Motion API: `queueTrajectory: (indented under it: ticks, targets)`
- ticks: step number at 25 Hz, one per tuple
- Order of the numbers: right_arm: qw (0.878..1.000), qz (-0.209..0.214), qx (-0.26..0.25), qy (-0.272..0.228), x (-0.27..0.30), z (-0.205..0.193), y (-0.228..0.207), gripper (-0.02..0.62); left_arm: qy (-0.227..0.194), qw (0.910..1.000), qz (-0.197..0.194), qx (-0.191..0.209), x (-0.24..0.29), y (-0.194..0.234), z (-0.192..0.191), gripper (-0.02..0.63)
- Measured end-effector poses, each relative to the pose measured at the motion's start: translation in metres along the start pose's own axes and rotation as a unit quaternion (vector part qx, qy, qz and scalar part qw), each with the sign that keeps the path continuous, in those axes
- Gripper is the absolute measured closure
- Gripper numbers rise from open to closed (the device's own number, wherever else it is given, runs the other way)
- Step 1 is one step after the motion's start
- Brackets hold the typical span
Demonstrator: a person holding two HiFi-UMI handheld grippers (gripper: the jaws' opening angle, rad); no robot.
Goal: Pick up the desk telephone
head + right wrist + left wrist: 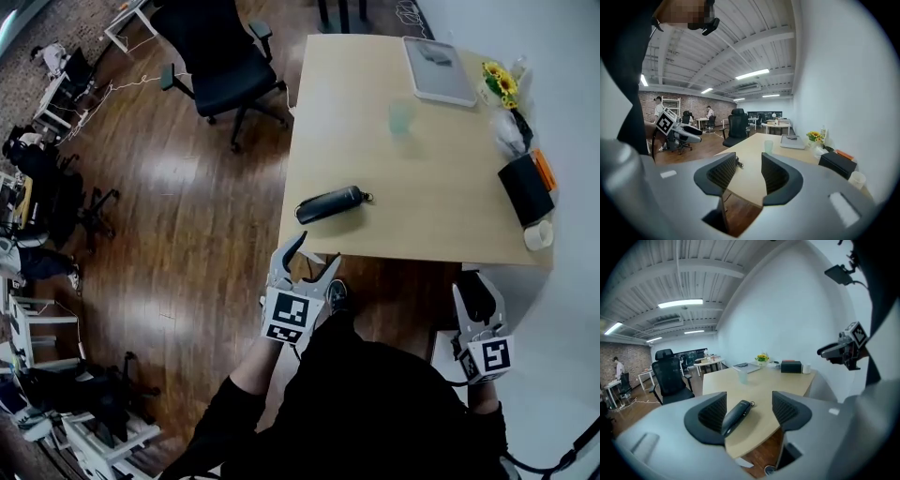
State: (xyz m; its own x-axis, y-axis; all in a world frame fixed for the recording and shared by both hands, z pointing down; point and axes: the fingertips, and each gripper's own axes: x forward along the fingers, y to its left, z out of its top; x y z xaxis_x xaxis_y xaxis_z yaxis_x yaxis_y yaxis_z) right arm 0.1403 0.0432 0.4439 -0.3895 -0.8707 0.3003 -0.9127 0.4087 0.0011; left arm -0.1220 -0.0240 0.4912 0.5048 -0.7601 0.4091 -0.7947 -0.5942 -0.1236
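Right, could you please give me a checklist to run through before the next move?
The desk telephone lies free on the table, near its front edge: ok.
Jaws of the left gripper open and empty: ok.
Jaws of the right gripper open and empty: ok.
Aim of the left gripper at the desk telephone: ok.
Jaws around the desk telephone: not ok, both grippers are short of it.

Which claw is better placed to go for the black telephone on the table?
Left. The left claw is open, just short of the telephone, which lies straight ahead of its jaws. The right claw is farther off, by the table's right corner.
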Motion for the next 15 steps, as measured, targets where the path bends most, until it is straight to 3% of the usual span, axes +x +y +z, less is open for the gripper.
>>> queueTrajectory:
  ticks: [3, 6, 10, 15]
  targets:
    - [1.000, 0.000, -0.006, 0.015, 0.043, 0.014, 0.000, 0.423, 0.042, 0.9977, -0.040, 0.037, 0.045, 0.026, -0.014, 0.316]
    - [0.999, 0.014, -0.011, 0.030, 0.078, 0.021, 0.005, 0.423, 0.103, 0.9871, -0.088, 0.085, 0.087, 0.038, -0.042, 0.316]
    - [0.998, 0.051, -0.006, 0.030, 0.109, 0.026, 0.009, 0.423, 0.196, 0.9580, -0.134, 0.161, 0.129, 0.048, -0.088, 0.307]
    - [0.996, 0.090, -0.007, 0.014, 0.138, 0.038, 0.000, 0.426, 0.294, 0.9186, -0.179, 0.195, 0.164, 0.057, -0.131, 0.284]
